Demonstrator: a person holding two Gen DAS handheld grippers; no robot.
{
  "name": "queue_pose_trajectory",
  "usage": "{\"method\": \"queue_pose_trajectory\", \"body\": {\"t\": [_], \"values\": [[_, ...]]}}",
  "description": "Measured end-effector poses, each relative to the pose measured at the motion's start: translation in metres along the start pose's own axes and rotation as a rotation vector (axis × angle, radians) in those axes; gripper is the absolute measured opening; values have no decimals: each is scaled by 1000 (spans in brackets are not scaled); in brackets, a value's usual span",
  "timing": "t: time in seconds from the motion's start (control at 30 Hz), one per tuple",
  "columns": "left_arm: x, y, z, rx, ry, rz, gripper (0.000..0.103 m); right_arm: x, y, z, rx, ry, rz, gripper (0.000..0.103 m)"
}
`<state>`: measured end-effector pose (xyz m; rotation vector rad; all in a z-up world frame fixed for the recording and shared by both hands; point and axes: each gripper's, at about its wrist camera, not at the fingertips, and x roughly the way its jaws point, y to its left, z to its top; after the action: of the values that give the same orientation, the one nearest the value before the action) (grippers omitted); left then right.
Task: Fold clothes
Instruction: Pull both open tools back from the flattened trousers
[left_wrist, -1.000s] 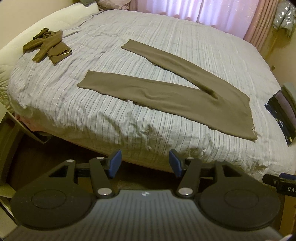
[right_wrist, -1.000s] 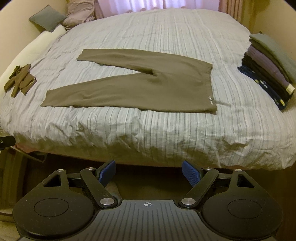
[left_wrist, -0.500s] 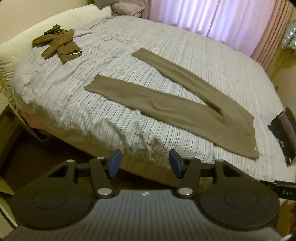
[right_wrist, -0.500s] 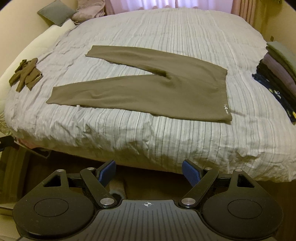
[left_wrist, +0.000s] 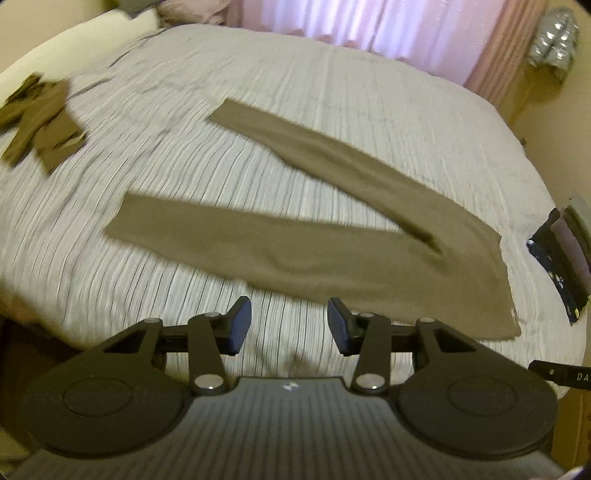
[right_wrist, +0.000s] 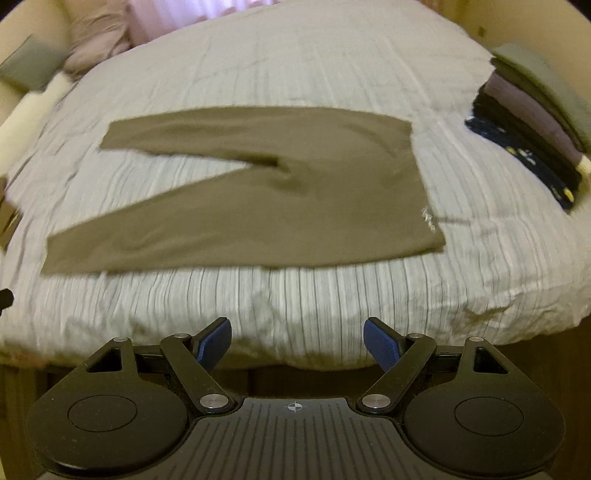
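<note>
We moved both grippers in over bed (left_wrist: 332, 92); trousers (left_wrist: 332, 254) flat, unfolded. Left gripper (left_wrist: 290, 330) fingers just narrowing, empty; right gripper (right_wrist: 297, 347) fingers wide, empty. Grasp comes next.

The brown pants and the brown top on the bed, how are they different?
The brown pants lie spread flat mid-bed, legs apart; the brown top sits crumpled near the bed's far left edge. The pants look bigger, the top smaller. Both share the same olive-brown colour and are unfolded.
</note>
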<state>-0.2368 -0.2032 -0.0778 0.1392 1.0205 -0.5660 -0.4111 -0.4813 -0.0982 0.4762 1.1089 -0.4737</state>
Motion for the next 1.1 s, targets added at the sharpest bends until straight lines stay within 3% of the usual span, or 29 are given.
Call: {"method": "queue_pose_trajectory", "body": {"t": [0.17, 0.37, 0.53, 0.73, 0.93, 1.1], "values": [[33, 2, 60, 87, 15, -44, 41, 11, 19, 29, 88, -15, -35, 82], [70, 19, 99, 141, 60, -89, 41, 39, 39, 45, 176, 2, -84, 82], [104, 30, 108, 182, 141, -82, 41, 55, 42, 45, 243, 8, -117, 82], [122, 23, 111, 210, 180, -124, 41, 73, 32, 41, 288, 52, -149, 82], [132, 18, 113, 222, 200, -123, 42, 92, 18, 48, 266, 71, -141, 82], [146, 12, 117, 190, 217, -78, 42, 113, 6, 70, 214, 95, -121, 82]]}}
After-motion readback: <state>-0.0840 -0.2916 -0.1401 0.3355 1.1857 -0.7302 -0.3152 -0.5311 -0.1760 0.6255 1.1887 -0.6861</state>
